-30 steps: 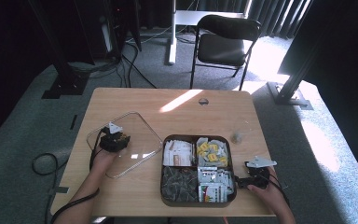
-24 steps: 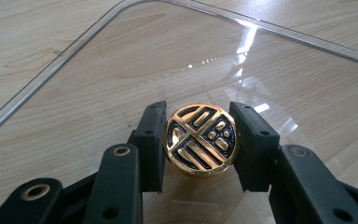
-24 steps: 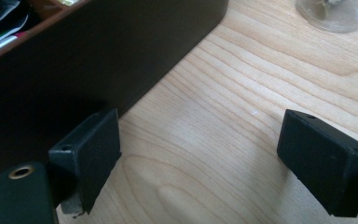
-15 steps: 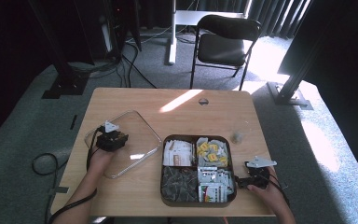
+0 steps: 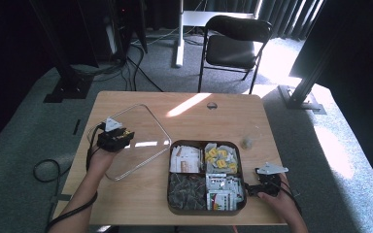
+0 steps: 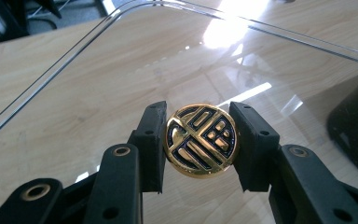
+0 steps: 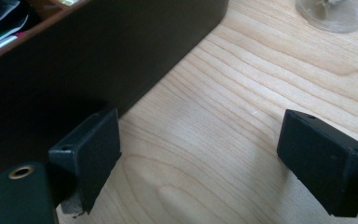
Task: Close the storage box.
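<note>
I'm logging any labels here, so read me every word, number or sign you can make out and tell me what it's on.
Gold knob on the clear lid, held in the left claw: a raised ornamental sign, no letters I can read.
Packets in the brown tray: printing is there, too small and blurred to read.
Nothing else carries legible text.

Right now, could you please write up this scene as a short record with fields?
surface: wooden table
left gripper: shut on the gold knob of the clear lid
lid: beside the tray, on its left in the high view
right gripper: open, nothing between its jaws, beside the tray's wall
tray: dark, four compartments holding packets
also: small glass item near the tray
</note>
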Demonstrator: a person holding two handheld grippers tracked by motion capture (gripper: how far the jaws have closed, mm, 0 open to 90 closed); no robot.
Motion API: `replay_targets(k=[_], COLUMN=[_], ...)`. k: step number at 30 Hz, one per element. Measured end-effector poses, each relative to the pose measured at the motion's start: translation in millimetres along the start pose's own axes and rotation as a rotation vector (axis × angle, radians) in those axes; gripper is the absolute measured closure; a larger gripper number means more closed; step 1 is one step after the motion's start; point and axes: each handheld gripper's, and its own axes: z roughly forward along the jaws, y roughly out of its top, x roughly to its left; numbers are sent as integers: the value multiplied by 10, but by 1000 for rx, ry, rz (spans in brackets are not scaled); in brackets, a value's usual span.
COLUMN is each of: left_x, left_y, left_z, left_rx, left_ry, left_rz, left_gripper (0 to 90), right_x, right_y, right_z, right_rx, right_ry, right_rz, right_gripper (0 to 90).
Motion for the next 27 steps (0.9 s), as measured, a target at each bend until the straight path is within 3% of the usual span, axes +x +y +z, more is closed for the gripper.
replay_targets(k=[7,15,27], left_x=[-199,-471,-883], left_y=[108,204,344], left_z=[-26,10,11], left_rx=[-9,9,-9], left_ry=[-49,-148,-235], left_rz=[55,123,207], left_gripper=[594,594,593], right_x=[0,-1,-3], right_y=[0,0,0], right_z=[0,0,1], right_rx=[0,0,-2], right_ry=[0,0,0], right_rz=[0,-1,-3], right_gripper=[125,126,125])
